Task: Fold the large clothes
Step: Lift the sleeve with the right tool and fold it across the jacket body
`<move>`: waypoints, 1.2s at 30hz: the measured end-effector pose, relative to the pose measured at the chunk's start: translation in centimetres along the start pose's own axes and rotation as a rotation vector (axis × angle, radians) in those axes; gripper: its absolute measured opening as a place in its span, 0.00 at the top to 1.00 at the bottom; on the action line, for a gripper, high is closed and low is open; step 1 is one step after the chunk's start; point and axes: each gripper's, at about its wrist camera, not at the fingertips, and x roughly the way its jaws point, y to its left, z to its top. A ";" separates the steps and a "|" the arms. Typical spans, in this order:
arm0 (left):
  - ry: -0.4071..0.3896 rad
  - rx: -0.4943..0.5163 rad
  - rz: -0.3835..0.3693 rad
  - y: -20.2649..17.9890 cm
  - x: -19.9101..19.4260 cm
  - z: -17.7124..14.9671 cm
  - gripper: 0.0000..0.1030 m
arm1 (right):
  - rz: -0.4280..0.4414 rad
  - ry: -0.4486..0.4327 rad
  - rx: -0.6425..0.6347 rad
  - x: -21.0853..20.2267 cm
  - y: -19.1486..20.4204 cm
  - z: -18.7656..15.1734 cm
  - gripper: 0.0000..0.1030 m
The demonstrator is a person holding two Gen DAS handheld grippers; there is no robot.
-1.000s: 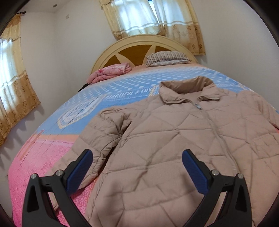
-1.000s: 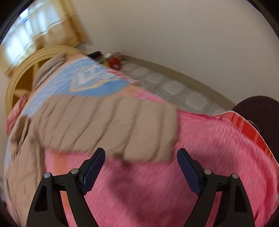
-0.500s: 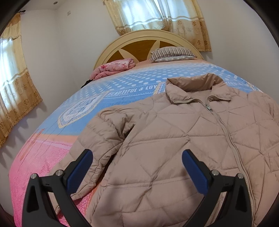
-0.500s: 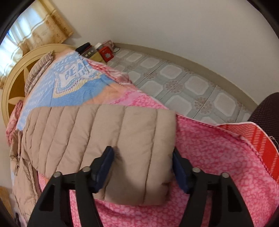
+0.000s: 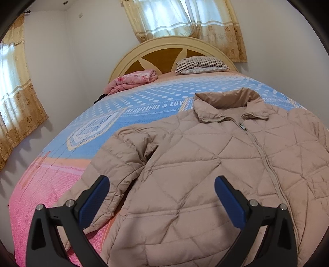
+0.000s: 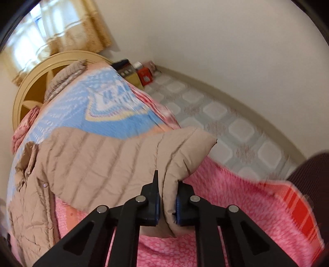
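left gripper [image 5: 160,197] spread wide, right gripper [image 6: 167,202] clamped

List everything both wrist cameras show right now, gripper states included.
Quilted jacket: one, beige, zipped, spread front-up on the bed; its sleeve is lifted on the right side.
Bedspread: one, blue with white dots at the head end, pink at the foot.
Headboard: one, cream and brown, arched, against the wall.
Striped pillow: one, by the headboard.
Pink blanket: one, bunched beside the pillow.
Curtains: yellow-beige, at two windows.
Tiled floor: grey, beside the bed.
Boxes: a few, red and dark, blurred, on the floor by the wall.
Left gripper: open, above the jacket hem.
Right gripper: shut on the sleeve cuff.
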 end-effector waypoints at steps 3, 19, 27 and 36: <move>0.004 -0.002 0.007 0.3 0.2 -0.1 0.00 | 0.012 -0.065 -0.074 -2.5 2.4 1.1 0.92; 0.021 -0.051 0.029 2.9 1.6 0.1 0.00 | 0.184 -0.263 -0.442 -12.3 20.5 0.7 0.92; 0.020 -0.076 0.028 4.6 1.3 -0.4 0.00 | 0.280 -0.304 -0.631 -15.2 30.9 -3.1 0.92; 0.007 -0.095 0.028 6.2 0.9 -0.4 0.00 | 0.341 -0.281 -0.761 -14.4 37.8 -7.7 0.92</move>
